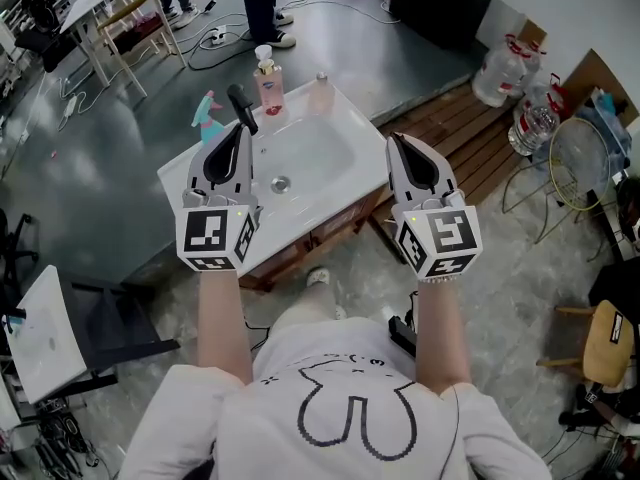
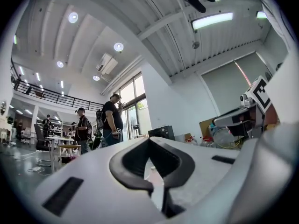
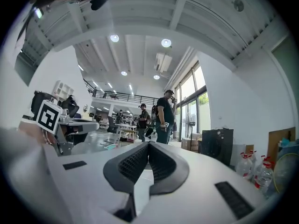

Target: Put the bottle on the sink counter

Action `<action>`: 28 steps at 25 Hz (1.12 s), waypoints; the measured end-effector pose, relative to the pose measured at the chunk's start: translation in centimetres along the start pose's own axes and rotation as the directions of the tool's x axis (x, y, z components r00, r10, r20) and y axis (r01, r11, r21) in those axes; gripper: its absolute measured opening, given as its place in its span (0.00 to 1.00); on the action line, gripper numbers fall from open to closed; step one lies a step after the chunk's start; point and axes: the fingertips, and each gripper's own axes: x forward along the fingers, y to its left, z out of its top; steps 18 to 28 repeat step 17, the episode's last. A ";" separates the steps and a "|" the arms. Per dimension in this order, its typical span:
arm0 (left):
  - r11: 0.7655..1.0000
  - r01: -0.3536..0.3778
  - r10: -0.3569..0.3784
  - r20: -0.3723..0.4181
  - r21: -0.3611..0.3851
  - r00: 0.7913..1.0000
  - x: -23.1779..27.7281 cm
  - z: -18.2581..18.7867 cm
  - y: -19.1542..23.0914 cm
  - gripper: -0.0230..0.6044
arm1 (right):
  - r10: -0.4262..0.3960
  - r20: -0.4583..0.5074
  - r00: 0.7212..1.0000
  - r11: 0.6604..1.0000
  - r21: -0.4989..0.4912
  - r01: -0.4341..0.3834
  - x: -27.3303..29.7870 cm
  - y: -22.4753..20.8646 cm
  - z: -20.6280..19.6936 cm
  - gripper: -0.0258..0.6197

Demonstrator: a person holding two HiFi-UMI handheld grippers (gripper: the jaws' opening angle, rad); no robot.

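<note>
In the head view a white sink counter (image 1: 345, 183) with a basin stands below me. On its far edge are a pink pump bottle (image 1: 268, 85) and a small clear bottle (image 1: 320, 94), with a black faucet (image 1: 242, 108) and a teal and pink item (image 1: 208, 116) to their left. My left gripper (image 1: 238, 130) hovers over the counter's left part, shut and empty. My right gripper (image 1: 396, 142) is held off the counter's right edge, also shut and empty. In the left gripper view (image 2: 149, 140) a pale bottle (image 2: 153, 176) shows through the gap behind the closed tips. The right gripper view (image 3: 148, 144) shows tips pressed together.
Large water jugs (image 1: 504, 69) and a wire fan (image 1: 580, 158) stand at the right beside a wooden pallet (image 1: 470, 133). People (image 1: 262, 3) stand beyond the sink near cables on the floor. A table with a chair (image 1: 115, 23) is at the far left.
</note>
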 end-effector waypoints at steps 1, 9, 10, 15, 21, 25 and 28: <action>1.000 -0.007 0.007 0.008 -0.003 1.000 -0.1 0.2 0.1 0.05 | -0.002 0.002 1.000 1.000 0.000 0.002 -0.1 0.0 0.1 0.08; 1.000 -0.020 0.020 -0.001 0.011 1.000 -0.4 0.9 -0.3 0.05 | 0.005 0.014 1.000 1.000 -0.004 -0.005 -0.8 0.5 0.6 0.08; 1.000 -0.022 0.023 -0.008 0.018 1.000 -0.4 0.9 -0.3 0.05 | 0.006 0.018 1.000 1.000 -0.006 -0.006 -0.8 0.5 0.7 0.08; 0.999 0.005 -0.004 -0.011 0.035 1.000 -0.7 1.2 -1.1 0.05 | 0.007 0.029 1.000 1.000 -0.010 -0.007 -1.3 0.6 1.1 0.08; 0.999 0.016 -0.016 -0.010 0.042 1.000 -0.9 1.3 -1.4 0.05 | 0.007 0.032 0.999 1.000 -0.010 -0.007 -1.5 0.7 1.2 0.08; 0.999 0.016 -0.016 -0.010 0.042 1.000 -0.9 1.3 -1.4 0.05 | 0.007 0.032 0.999 1.000 -0.010 -0.007 -1.5 0.7 1.2 0.08; 0.999 0.016 -0.016 -0.010 0.042 1.000 -0.9 1.3 -1.4 0.05 | 0.007 0.032 0.999 1.000 -0.010 -0.007 -1.5 0.7 1.2 0.08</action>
